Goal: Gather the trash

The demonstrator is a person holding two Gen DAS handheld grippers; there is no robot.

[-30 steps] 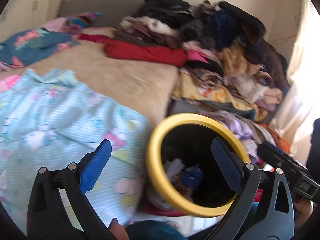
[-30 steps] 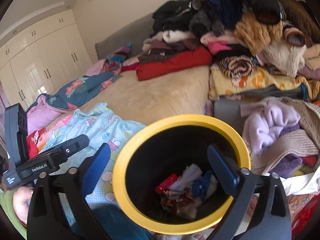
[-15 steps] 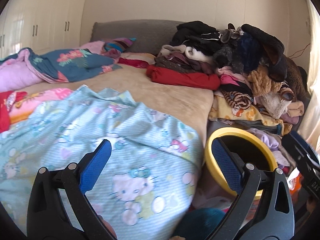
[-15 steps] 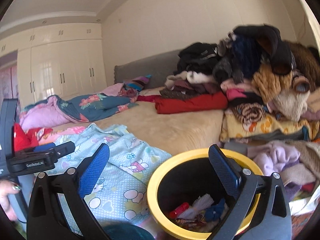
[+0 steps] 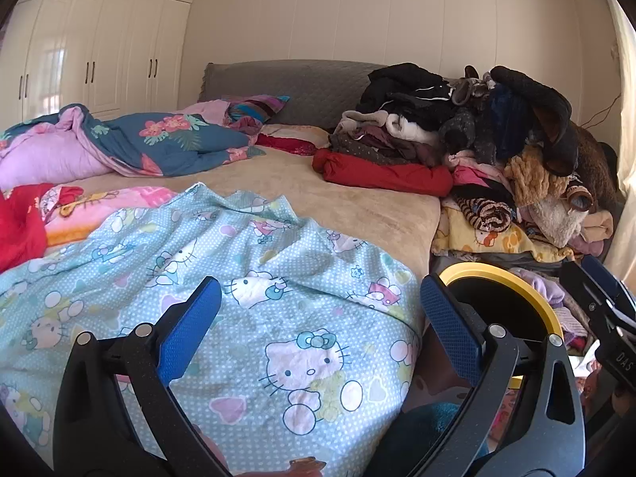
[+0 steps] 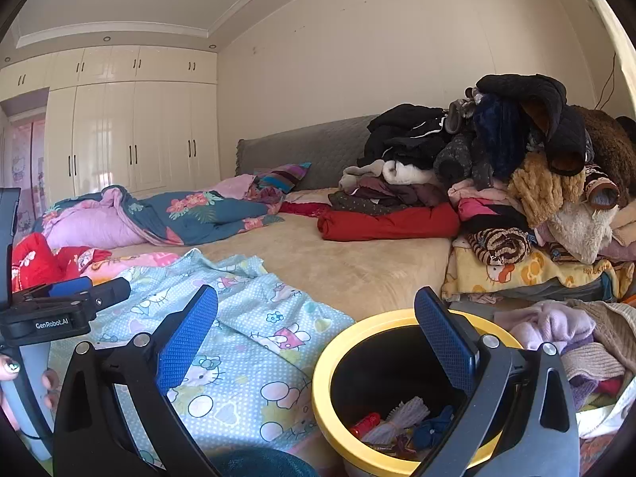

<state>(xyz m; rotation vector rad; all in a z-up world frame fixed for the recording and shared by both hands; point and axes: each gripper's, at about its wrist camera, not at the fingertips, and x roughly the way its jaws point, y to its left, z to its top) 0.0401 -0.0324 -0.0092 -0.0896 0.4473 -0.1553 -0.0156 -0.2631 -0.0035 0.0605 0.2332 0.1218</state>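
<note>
Both claws spread wide, nothing between the pads. Left claw (image 5: 320,330) pointed over the bed; right claw (image 6: 316,338) pointed low over the bed edge.

Yellow-rimmed bin (image 6: 338,346) low and just right of centre ahead of the right claw, its right finger overlapping the rim in view; contact not confirmable. Same bin behind the left claw's right finger. Standing beside the bed, against the clothes pile (image 6: 516,167).

Trash (image 6: 397,421) already in the bin bottom: small red cylinder, white frilly wrapper or tissue, blue crumpled scrap, some printed wrappers. Probably all light, soft, crushable; the red piece likely stiffer and prone to rolling.

No loose trash identifiable on the Hello Kitty sheet (image 5: 278,298) ahead of the left claw, nor on the tan blanket (image 6: 338,262) beyond. Small brown object at the bottom edge under the left claw, unclear what.

For further scraps: pinch at a crumpled fold, mid-body, light squeeze. Soft bedding underneath likely to bunch into the pads; approach shallow.
</note>
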